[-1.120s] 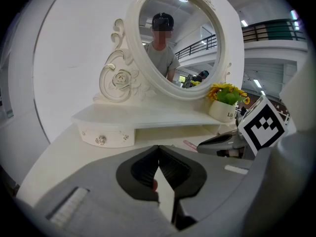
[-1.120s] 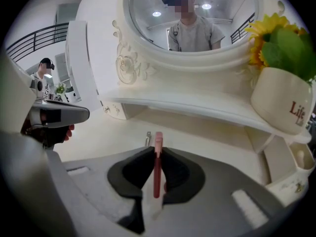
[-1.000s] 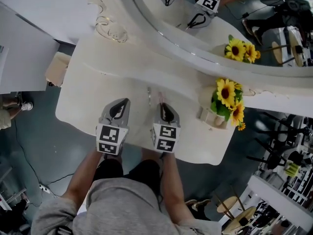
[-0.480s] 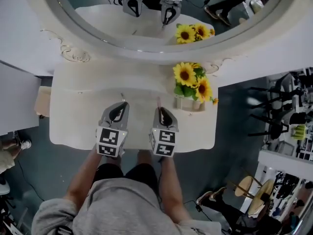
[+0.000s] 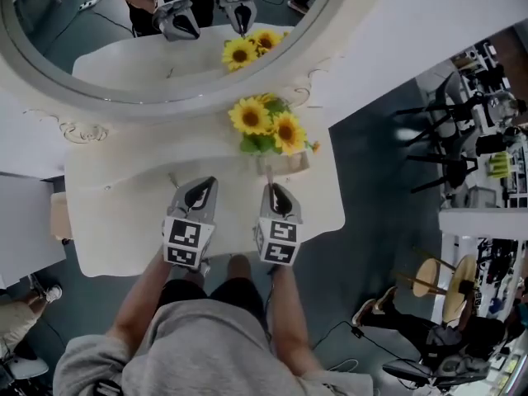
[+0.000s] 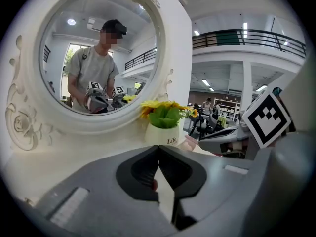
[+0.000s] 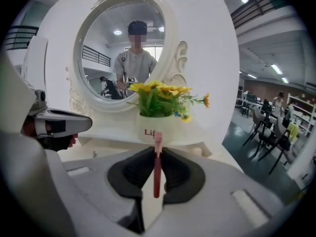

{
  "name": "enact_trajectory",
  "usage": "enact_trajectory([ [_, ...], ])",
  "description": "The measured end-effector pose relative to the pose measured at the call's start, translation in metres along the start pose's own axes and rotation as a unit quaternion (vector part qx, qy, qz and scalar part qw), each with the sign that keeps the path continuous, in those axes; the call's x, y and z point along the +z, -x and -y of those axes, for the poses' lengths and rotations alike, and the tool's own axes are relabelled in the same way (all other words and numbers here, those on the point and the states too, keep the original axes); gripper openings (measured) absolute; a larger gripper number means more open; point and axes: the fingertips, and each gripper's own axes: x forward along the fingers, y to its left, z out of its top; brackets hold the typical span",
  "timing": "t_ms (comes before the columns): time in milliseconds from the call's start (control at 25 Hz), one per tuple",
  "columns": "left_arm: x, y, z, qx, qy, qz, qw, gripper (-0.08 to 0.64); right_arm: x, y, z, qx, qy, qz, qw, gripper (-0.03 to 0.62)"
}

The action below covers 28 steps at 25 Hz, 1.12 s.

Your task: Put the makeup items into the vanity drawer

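The pink stick (image 7: 157, 174) stands upright, pinched in the nearly closed jaws of the right tool (image 5: 275, 191), above the bench (image 5: 124, 221); since a second ago both tools have swung round to face the flower pot (image 7: 143, 128); the left tool (image 6: 158, 148) is closed, apparently empty; likely mid-carry, since no open drawer shows.

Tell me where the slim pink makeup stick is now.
Right gripper view: the slim pink makeup stick stands clamped in the right gripper, in front of the white sunflower pot.
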Motion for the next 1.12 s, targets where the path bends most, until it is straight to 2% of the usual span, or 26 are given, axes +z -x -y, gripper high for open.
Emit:
enact_trajectory([
  [240,0.005,-0.019,0.025,-0.025,-0.009,-0.005,0.9996,0.011,-0.008,0.005,0.043,-0.036,-0.008,-0.018,0.999,0.051],
  [360,0.007,-0.028,0.033,-0.032,-0.01,-0.008,0.9994,0.011,-0.01,0.004,0.058,-0.042,-0.009,-0.024,0.999,0.051],
  [680,0.004,-0.052,0.041,-0.029,-0.004,-0.019,0.9994,0.011,-0.018,-0.018,0.077,-0.028,-0.001,-0.049,0.998,0.051],
  [1120,-0.008,-0.071,0.03,0.001,0.016,-0.04,0.9991,0.011,-0.028,-0.054,0.076,0.011,0.01,-0.105,0.994,0.048],
])
